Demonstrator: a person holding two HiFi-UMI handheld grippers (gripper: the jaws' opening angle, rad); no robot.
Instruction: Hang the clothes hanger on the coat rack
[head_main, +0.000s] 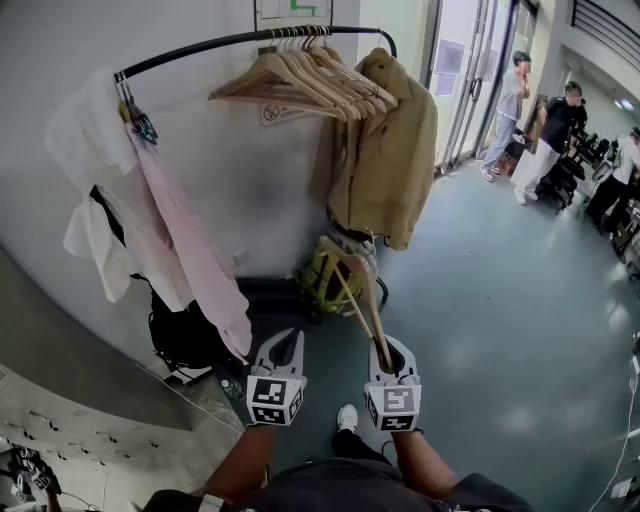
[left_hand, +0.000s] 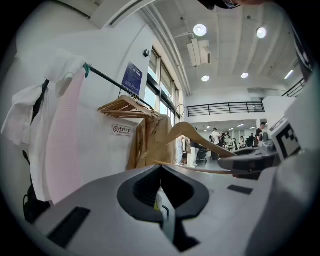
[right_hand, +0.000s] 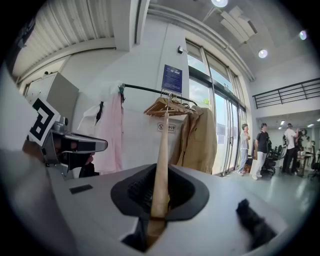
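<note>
Before the coat rack (head_main: 230, 40), right gripper (head_main: 386, 352) grasps the hanger (head_main: 353, 288); left gripper (head_main: 284, 343) clenched empty.

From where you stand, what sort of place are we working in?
Probably a large office or lab hall, not a home: a coat rack against a white wall, tall glass doors beside it, people standing beyond on a grey floor.

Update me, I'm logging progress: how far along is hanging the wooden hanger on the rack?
Done: the right gripper clamps the wooden hanger by one arm. In hand: it is held low, well below the rail. Remaining: raise it and hook it on the rail beside the other hangers. The left gripper is shut, empty.
</note>
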